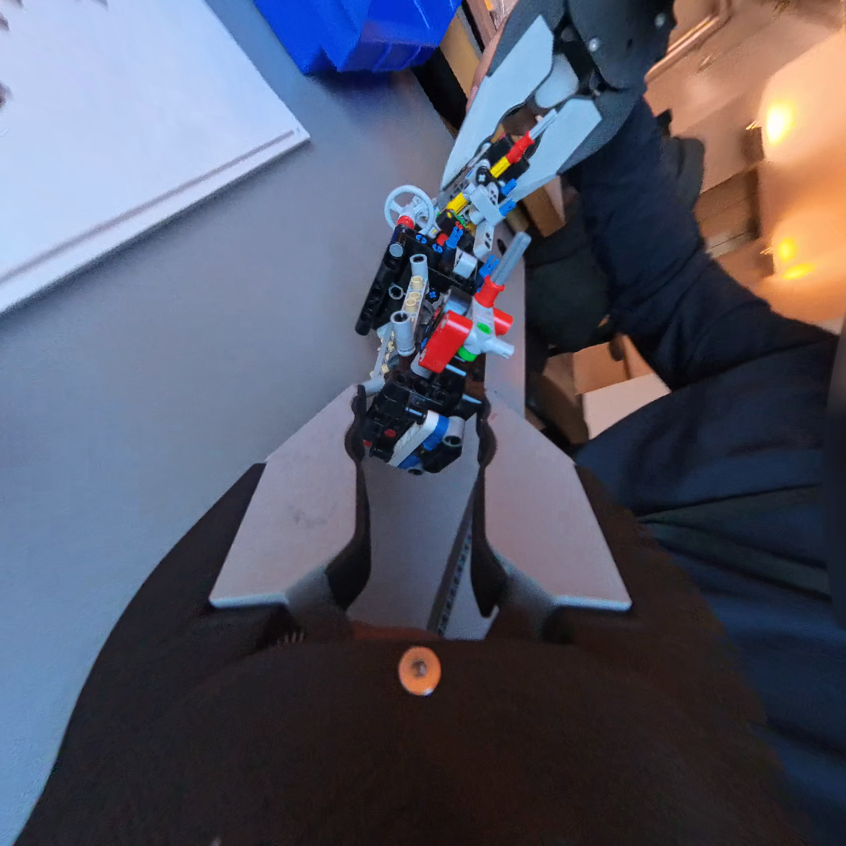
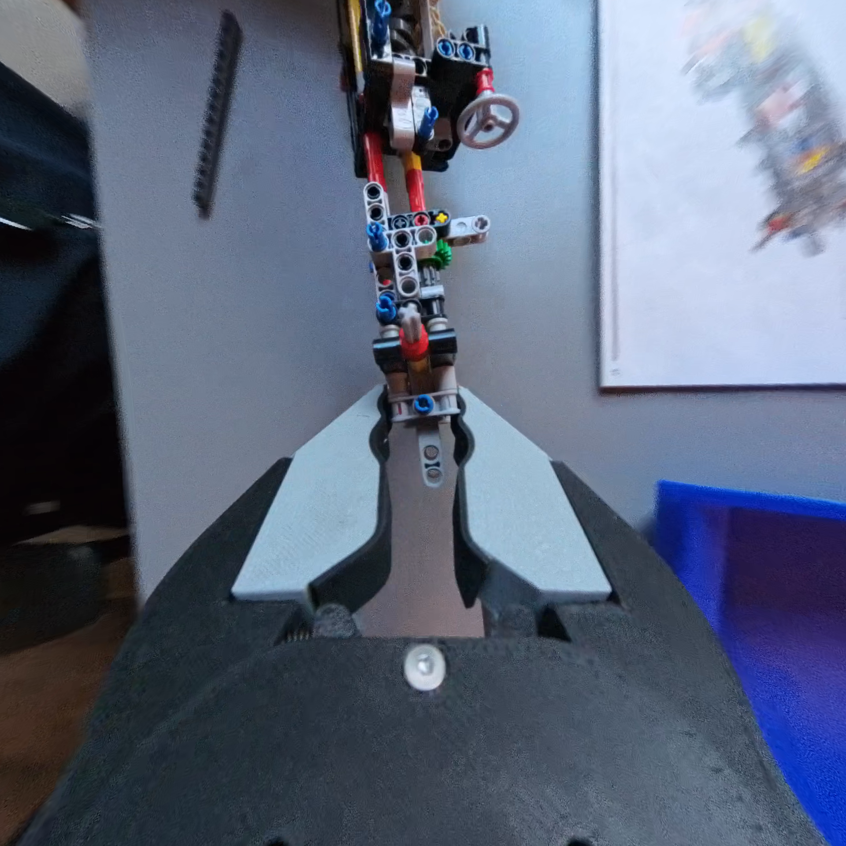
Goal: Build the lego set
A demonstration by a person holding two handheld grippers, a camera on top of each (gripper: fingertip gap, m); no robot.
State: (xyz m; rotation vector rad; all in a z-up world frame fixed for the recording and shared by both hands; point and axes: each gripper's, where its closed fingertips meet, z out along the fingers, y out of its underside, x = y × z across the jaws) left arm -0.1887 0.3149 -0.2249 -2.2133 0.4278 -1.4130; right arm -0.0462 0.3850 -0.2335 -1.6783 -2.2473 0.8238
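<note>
A long model of many small bricks [image 1: 430,293], black, grey, red, yellow and blue, with a grey wheel [image 1: 407,206], hangs above the grey table [image 1: 183,366] between my two grippers. My left gripper [image 1: 419,421] is shut on its black and blue end block. My right gripper [image 1: 485,183] grips the far end. In the right wrist view the right gripper [image 2: 422,405] is shut on the model's [image 2: 407,256] narrow grey end piece, and a grey link hangs back between the fingers. The model runs off the top edge there, so the left gripper is hidden.
A white printed sheet [image 1: 114,137] lies on the table; it also shows in the right wrist view [image 2: 714,206]. A blue bin [image 1: 361,32] stands past it. A loose black beam [image 2: 217,114] lies on the table. A person's dark sleeve [image 1: 664,252] and cardboard boxes [image 1: 609,375] are beyond the table's edge. The grippers' ends are close to 15 cm from one another.
</note>
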